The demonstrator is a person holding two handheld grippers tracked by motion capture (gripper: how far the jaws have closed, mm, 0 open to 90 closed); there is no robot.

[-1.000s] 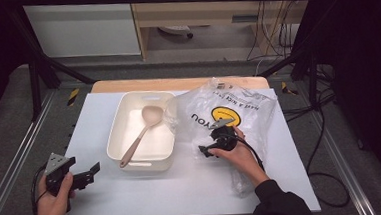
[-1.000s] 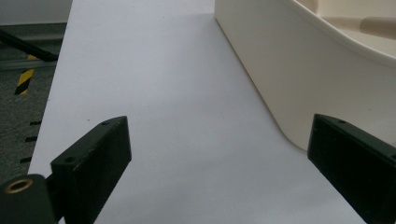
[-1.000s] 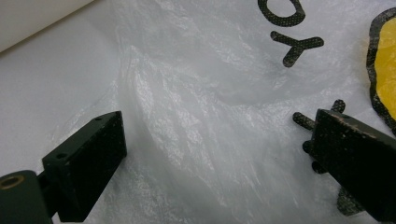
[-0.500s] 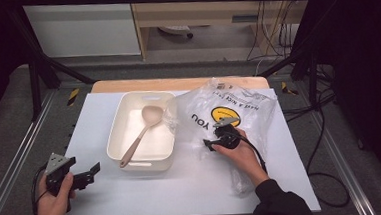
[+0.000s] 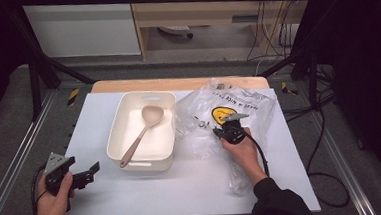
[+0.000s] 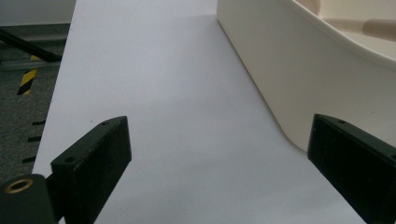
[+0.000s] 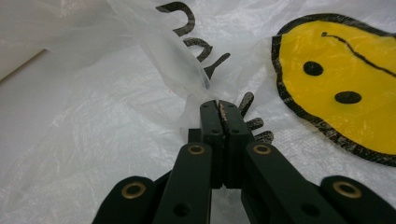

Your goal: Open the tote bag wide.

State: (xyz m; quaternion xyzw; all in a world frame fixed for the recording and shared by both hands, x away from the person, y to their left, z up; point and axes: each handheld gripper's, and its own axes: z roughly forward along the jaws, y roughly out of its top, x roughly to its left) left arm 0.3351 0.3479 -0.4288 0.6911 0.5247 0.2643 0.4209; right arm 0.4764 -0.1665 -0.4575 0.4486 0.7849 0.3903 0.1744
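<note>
A clear plastic bag (image 5: 252, 108) printed with a yellow smiley face lies crumpled on the right of the white table top. My right gripper (image 5: 217, 132) rests on its left part. Its jaws have just been closing and now pinch a raised fold of the plastic bag (image 7: 154, 56) between the tips of the right gripper (image 7: 219, 106). My left gripper (image 5: 90, 173) is at the front left, held still above the table, its jaws wide apart and empty. From the left gripper (image 6: 219, 140) the bare table lies ahead.
A cream tub (image 5: 114, 137) sits left of centre with a beige spoon (image 5: 142, 133) lying in it; the tub's wall (image 6: 280, 60) stands close to my left gripper's right jaw. A wooden strip (image 5: 177, 83) borders the far edge of the table.
The right gripper's jaws went from open to shut, catching a fold of the bag. The right hand shifted only slightly. The left hand stayed put.
</note>
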